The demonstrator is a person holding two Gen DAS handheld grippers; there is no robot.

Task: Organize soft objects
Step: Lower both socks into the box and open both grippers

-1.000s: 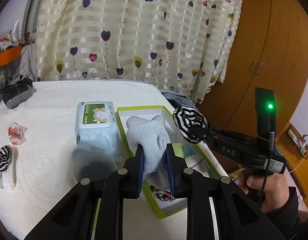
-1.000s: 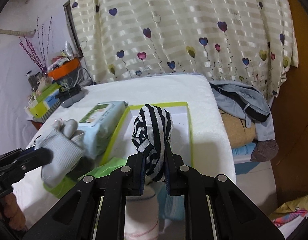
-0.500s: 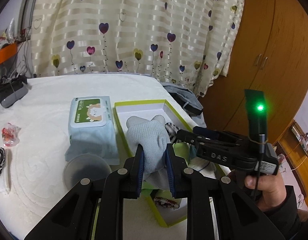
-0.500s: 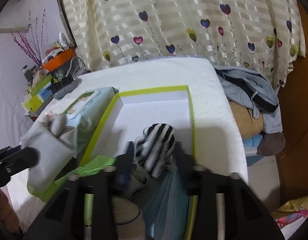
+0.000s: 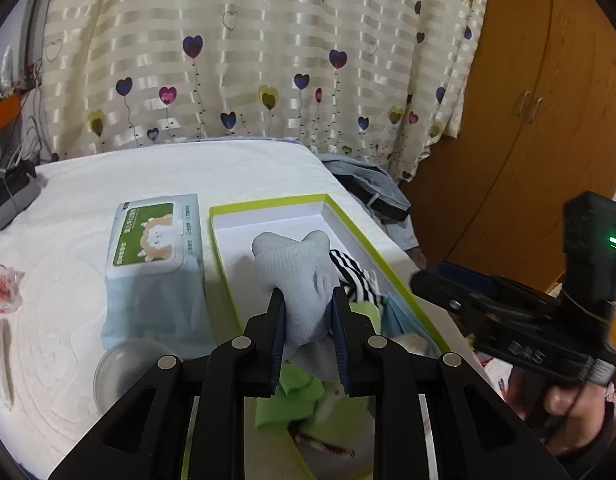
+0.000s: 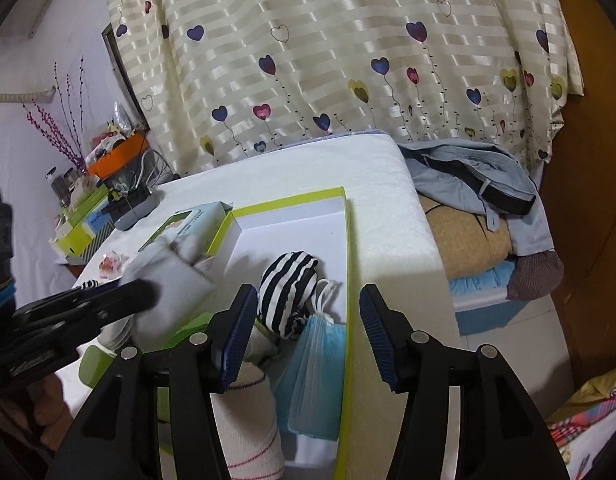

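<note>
Bedding, a white textured cover (image 5: 156,168), carries everything here: a pack of wet wipes (image 5: 152,248) and, just beside it, the green-rimmed box (image 5: 268,202) that takes the soft things. The grey sock (image 5: 296,276) is pinched between the pads of the left tongs (image 5: 308,320), hanging over the box's white floor. The striped sock (image 6: 288,292) lies inside the box, between the right tongs (image 6: 304,332), whose jaws have just been opening and now stand wide, touching nothing. A folded blue face mask (image 6: 315,364) and a white sock with red stripes (image 6: 252,440) lie in the near end of the box.

To do this step well, the left tongs should probably carry the grey sock over the bare white floor at the far end and let go low, so it lands flat and not on the rim. The right tongs had better back off straight, clear of the striped sock.

The near end of the box is hidden behind both pairs of tongs, so how full it is cannot be judged. A green cloth (image 5: 292,396) below the grey sock is blurred.
</note>
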